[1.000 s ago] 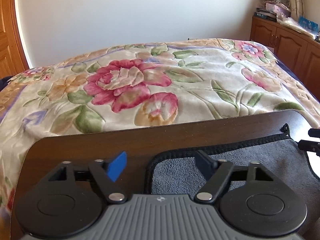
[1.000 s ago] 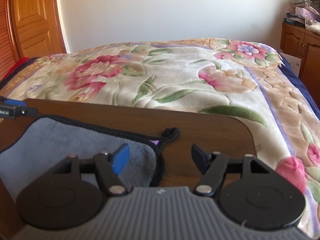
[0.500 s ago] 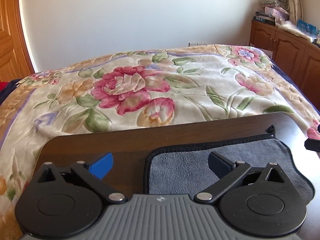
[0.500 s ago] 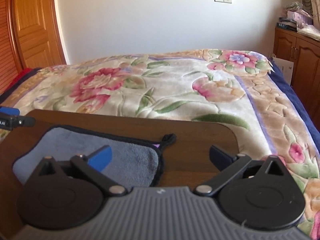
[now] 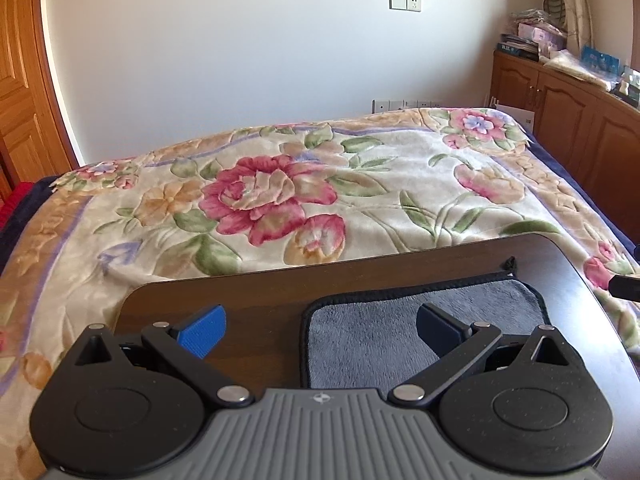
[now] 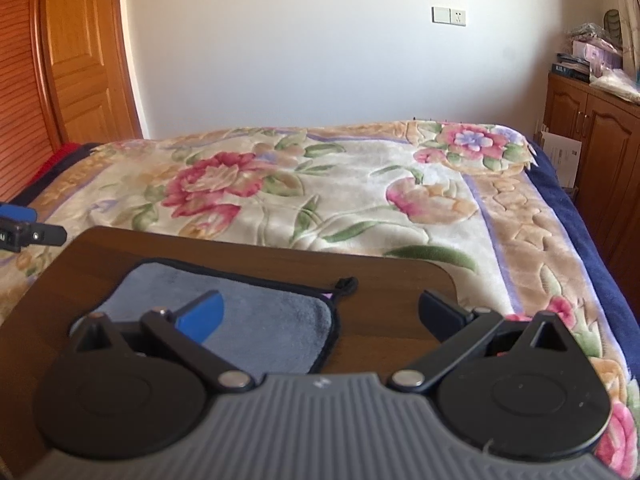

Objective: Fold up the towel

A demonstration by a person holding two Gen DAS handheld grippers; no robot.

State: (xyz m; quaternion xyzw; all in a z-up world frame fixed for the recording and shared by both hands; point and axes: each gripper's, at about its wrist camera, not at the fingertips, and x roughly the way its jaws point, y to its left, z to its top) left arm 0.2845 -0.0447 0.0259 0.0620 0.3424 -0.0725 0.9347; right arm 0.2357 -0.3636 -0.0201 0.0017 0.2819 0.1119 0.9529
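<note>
Grey towel (image 5: pixel 420 320) lying flat on the dark wooden tabletop (image 5: pixel 260 292), which stands before a bed under a floral blanket (image 5: pixel 280 192). Both grippers are held spread and empty above the near edge. Risks are judged as follows: the pile is soft and thin, so a shallow pinch may take only the black trim, or one layer, and slip; uneven lifting by the two sides would skew the fold; a dragged towel could slide on the smooth wood toward the edge. The left gripper (image 5: pixel 320 330) straddles the towel's left edge, one finger over bare wood. The right gripper (image 6: pixel 320 316) straddles the right edge (image 6: pixel 334 324), near the corner loop (image 6: pixel 346 283).
</note>
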